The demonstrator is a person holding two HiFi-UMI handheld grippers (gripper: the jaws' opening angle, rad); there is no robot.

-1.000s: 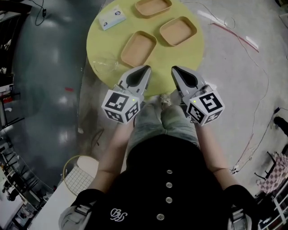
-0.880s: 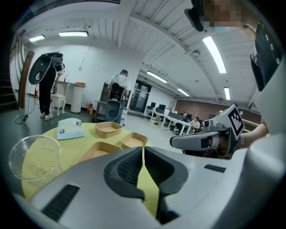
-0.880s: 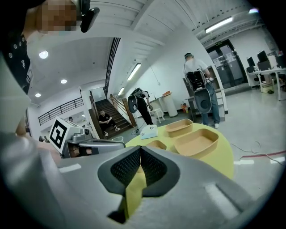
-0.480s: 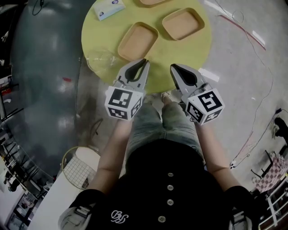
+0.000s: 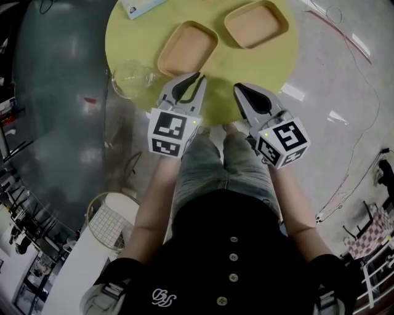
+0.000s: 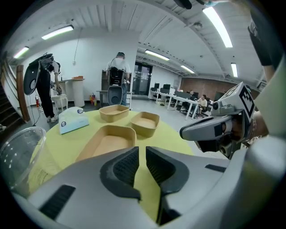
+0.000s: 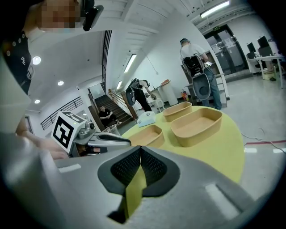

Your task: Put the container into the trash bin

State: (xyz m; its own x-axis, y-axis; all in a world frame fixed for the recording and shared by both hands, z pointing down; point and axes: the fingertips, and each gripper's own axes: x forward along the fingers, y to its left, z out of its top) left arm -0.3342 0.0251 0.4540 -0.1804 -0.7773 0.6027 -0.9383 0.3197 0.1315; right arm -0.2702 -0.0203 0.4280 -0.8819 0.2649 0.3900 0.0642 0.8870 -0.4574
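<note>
Several tan containers lie on the round yellow table [image 5: 258, 67]; the nearest container [image 5: 188, 48] [image 6: 107, 141] is just ahead of my left gripper [image 5: 198, 79] [image 6: 142, 150]. Its jaws are opening, a narrow gap shows, and nothing is between them. My right gripper [image 5: 237, 88] [image 7: 140, 150] is shut and empty over the table's near edge, with a second container [image 5: 257, 23] [image 7: 196, 125] beyond it. The wire trash bin [image 5: 109, 220] stands on the floor at the lower left, beside the person.
A clear plastic container [image 5: 131, 77] [image 6: 20, 152] sits at the table's left edge. A pale tissue pack [image 5: 136, 6] [image 6: 73, 120] lies at the far left of the table. Cables [image 5: 345, 43] trail across the floor on the right. People stand far behind the table.
Both grippers have come down and forward over the table's near edge. The left jaws have parted slightly.
</note>
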